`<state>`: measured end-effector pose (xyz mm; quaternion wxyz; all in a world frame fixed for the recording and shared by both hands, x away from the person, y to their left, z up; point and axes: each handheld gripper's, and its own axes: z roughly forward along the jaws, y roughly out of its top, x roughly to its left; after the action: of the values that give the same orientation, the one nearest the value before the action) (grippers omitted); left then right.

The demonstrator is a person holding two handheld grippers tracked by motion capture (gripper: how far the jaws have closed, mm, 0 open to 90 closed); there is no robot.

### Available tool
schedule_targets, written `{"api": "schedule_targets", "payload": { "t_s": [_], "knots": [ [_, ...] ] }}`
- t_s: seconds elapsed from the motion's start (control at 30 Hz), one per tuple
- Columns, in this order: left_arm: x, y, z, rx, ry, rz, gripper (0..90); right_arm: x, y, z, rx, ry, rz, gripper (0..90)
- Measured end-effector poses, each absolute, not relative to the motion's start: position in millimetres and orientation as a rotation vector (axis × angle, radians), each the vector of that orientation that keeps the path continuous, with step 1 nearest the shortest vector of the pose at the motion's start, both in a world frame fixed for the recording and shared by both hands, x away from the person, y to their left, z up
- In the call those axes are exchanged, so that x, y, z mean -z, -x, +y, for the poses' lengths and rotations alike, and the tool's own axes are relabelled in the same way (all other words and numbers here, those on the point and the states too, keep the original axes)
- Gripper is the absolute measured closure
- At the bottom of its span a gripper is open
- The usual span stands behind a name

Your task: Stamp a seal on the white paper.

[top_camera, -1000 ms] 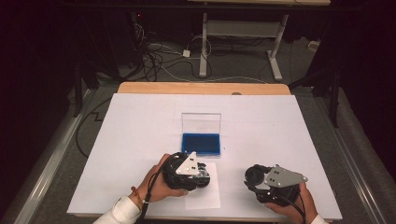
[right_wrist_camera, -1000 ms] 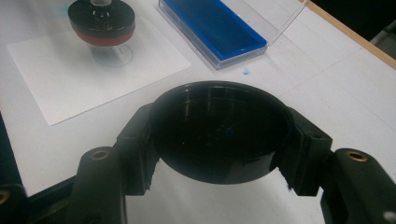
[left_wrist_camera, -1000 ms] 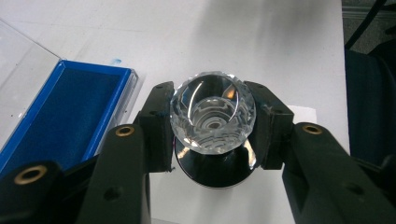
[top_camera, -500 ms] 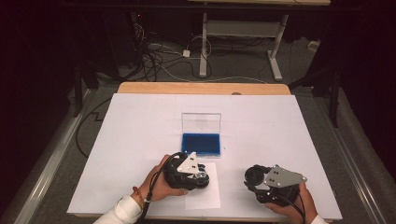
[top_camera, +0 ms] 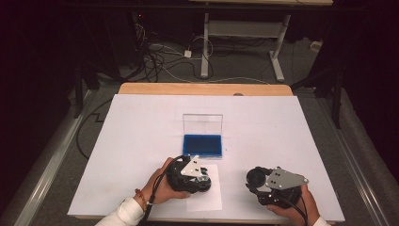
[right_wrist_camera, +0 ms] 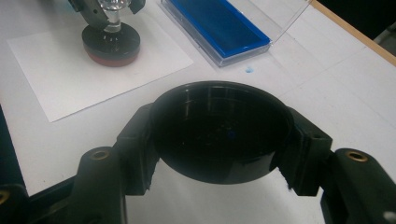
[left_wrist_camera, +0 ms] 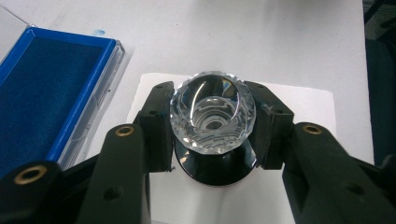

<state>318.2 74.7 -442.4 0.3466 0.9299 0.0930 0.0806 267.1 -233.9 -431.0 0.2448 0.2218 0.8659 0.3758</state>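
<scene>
A stamp with a clear faceted knob (left_wrist_camera: pixel 212 112) and a round black base (left_wrist_camera: pixel 215 168) stands on a white paper sheet (left_wrist_camera: pixel 308 102). My left gripper (left_wrist_camera: pixel 212 123) is shut on the knob, jaws on either side of it; it sits at the table's front centre (top_camera: pixel 190 174). My right gripper (right_wrist_camera: pixel 219 135) is shut on a round black cap (right_wrist_camera: pixel 219 130), held just above the table at the front right (top_camera: pixel 263 181). In the right gripper view the stamp (right_wrist_camera: pixel 111 39) shows a red underside rim.
An open ink pad case (top_camera: pixel 202 145) with a blue pad (right_wrist_camera: pixel 217 25) and a clear upright lid (top_camera: pixel 202 123) lies just beyond the paper (top_camera: pixel 207 197). A small blue ink spot (right_wrist_camera: pixel 249 70) marks the white table cover (top_camera: pixel 291 132). Cables lie on the floor behind.
</scene>
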Motion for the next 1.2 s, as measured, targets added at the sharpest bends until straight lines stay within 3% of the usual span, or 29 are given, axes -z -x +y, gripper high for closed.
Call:
{"api": "schedule_targets", "payload": {
  "t_s": [0.9,1.2],
  "knots": [
    [444.4,-322.2,74.8,-0.170,-2.409,0.267,54.8,431.3,-266.6,-232.5,-1.024,-0.609,2.367,38.7],
    [443.8,-317.8,72.7,-0.213,-2.433,0.241,54.8,431.7,-266.8,-231.9,-1.021,-0.605,2.373,38.7]
  ]
}}
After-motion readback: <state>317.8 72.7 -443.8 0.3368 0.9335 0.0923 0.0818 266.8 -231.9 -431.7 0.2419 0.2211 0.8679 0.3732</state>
